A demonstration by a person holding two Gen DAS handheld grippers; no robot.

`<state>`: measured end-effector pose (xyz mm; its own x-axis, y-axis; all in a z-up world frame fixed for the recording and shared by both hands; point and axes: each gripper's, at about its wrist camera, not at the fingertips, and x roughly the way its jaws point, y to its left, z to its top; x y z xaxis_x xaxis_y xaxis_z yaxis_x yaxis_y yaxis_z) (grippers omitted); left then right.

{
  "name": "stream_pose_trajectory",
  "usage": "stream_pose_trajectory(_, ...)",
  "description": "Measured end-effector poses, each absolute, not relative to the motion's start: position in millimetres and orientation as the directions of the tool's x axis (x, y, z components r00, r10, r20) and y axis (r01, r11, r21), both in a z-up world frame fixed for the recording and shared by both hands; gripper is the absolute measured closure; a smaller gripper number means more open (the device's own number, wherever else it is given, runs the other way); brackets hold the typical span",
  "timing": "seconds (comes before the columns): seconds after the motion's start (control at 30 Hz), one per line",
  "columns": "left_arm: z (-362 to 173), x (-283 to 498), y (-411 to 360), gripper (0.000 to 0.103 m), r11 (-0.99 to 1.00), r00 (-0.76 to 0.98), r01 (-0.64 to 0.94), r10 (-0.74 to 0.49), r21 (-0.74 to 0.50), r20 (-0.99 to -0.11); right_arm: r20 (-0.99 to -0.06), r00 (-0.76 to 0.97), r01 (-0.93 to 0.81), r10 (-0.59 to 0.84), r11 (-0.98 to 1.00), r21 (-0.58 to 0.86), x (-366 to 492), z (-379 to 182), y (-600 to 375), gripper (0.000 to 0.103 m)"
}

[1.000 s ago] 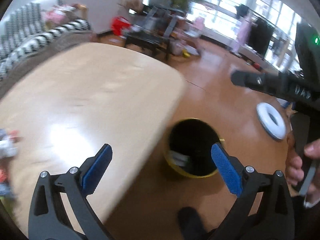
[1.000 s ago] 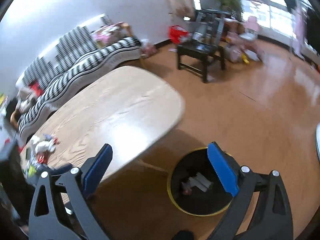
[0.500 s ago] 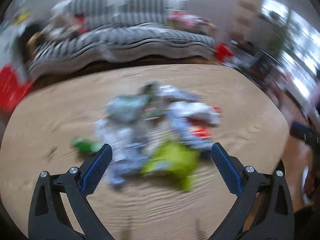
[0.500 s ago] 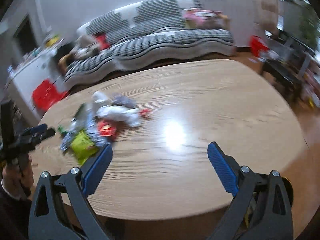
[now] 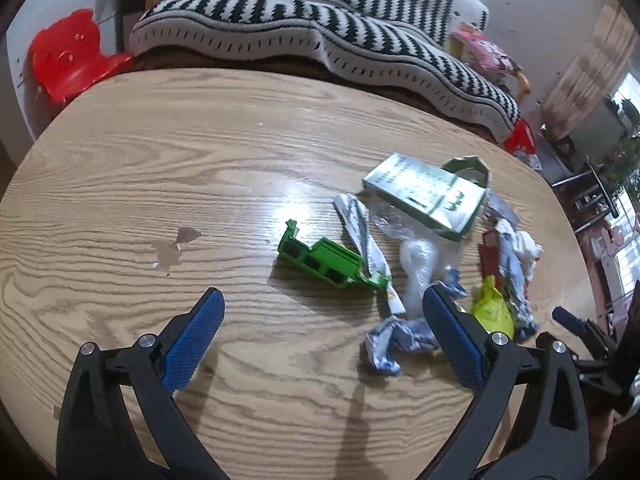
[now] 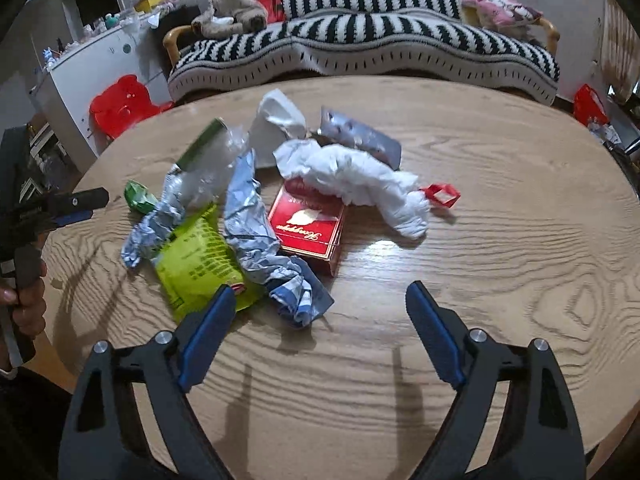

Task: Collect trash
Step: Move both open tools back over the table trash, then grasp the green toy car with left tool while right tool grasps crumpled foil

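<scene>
**Mia:** What is on the wooden surface (image 6: 500,208)?

**Ben:** A heap of trash. There is a red box (image 6: 308,226) lying flat, and a crumpled white tissue (image 6: 360,178) rests on its far end. Just beside the box lies a yellow-green packet (image 6: 198,260). A crinkled blue and white wrapper (image 6: 256,236) lies between the packet and the box.

**Mia:** And from the other side?

**Ben:** In the left view I see a green plastic piece (image 5: 328,260) a bit apart from the heap. Behind it there is a pale green box (image 5: 428,196), tilted on top of some clear plastic (image 5: 420,256). A balled-up blue and white wrapper (image 5: 394,342) sits closest to the camera.

**Mia:** What are the left gripper (image 5: 322,336) fingers doing?

**Ben:** They are spread wide over the surface. Nothing is squeezed between them. The balled-up wrapper is just inside the right-hand finger (image 5: 452,336), but I cannot tell if it touches.

**Mia:** And the right gripper (image 6: 318,336)?

**Ben:** Its fingers are wide too, but they are closing a little. They hold nothing. Its left-hand finger (image 6: 208,332) hangs over the near corner of the yellow-green packet.

**Mia:** What is behind the surface?

**Ben:** A sofa with a black and white stripy cover (image 6: 360,48), and a red plastic stool (image 6: 120,106) next to it.
</scene>
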<state>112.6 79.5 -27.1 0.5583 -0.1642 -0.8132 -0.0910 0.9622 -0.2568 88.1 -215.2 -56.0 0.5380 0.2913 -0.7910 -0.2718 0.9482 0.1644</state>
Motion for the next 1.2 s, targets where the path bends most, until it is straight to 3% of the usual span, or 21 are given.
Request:
stream_pose_trajectory(0.33,-53,146,69,0.007,0.972,0.523,-0.159,-0.064,-0.172,-0.850,-0.809,0.493,-0.282,0.321,0.938,0.200,100,-69,-218,0.022)
stream_pose_trajectory(0.5,-64,159,63,0.007,0.977,0.514,-0.163,-0.035,-0.138,-0.857,-0.808,0.478,-0.284,0.345,0.931,0.229,107,-78,-217,0.035)
stream_pose_trajectory(0.57,-65,162,59,0.008,0.983,0.519,-0.146,-0.023,-0.115,-0.854,-0.802,0.472,-0.298,0.366,0.923,0.245,107,-78,-216,0.052)
stream_pose_trajectory(0.6,-65,162,57,0.013,0.983,0.522,-0.141,-0.026,-0.116,-0.852,-0.798,0.467,-0.305,0.380,0.917,0.258,106,-77,-215,0.058)
stream_pose_trajectory(0.67,-62,160,55,0.033,0.985,0.532,-0.133,-0.022,-0.109,-0.846,-0.795,0.470,-0.322,0.384,0.913,0.251,101,-75,-212,0.077)
stream_pose_trajectory(0.77,-60,157,53,0.073,0.987,0.527,-0.114,-0.038,-0.115,-0.849,-0.779,0.498,-0.351,0.381,0.910,0.221,91,-64,-205,0.080)
stream_pose_trajectory(0.8,-61,155,53,0.078,0.987,0.524,-0.113,-0.042,-0.118,-0.851,-0.774,0.503,-0.356,0.386,0.908,0.221,90,-60,-204,0.080)
stream_pose_trajectory(1.2,-33,139,59,0.079,0.989,0.585,-0.127,0.011,-0.078,-0.811,-0.708,0.578,-0.364,0.405,0.905,0.220,67,-21,-210,0.084)
